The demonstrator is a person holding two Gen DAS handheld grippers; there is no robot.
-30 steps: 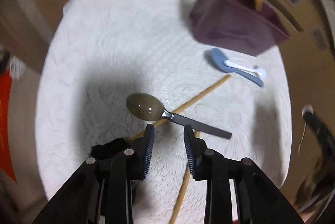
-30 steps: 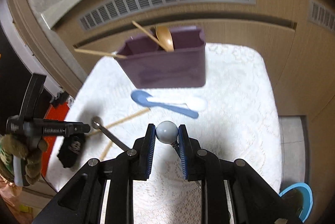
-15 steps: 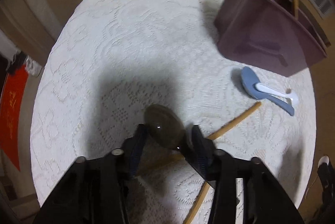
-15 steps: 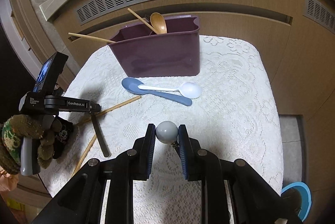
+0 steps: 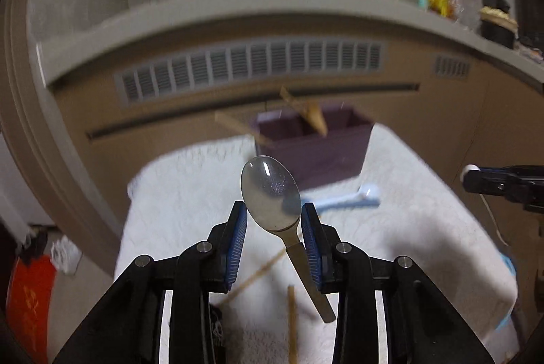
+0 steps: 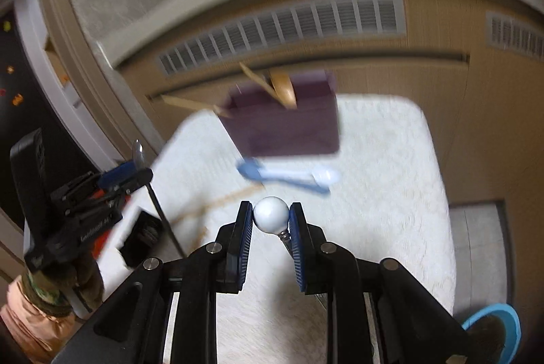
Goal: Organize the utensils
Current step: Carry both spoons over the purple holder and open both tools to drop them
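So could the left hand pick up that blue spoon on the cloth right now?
Probably not yet: the left gripper already holds a metal spoon in its jaws. The blue spoon lies uncovered by the purple bin, under a white one.

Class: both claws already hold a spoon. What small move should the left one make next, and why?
Probably carry the metal spoon forward to the purple bin. The left claw grips it clear of the cloth, and the bin already holds a wooden spoon.
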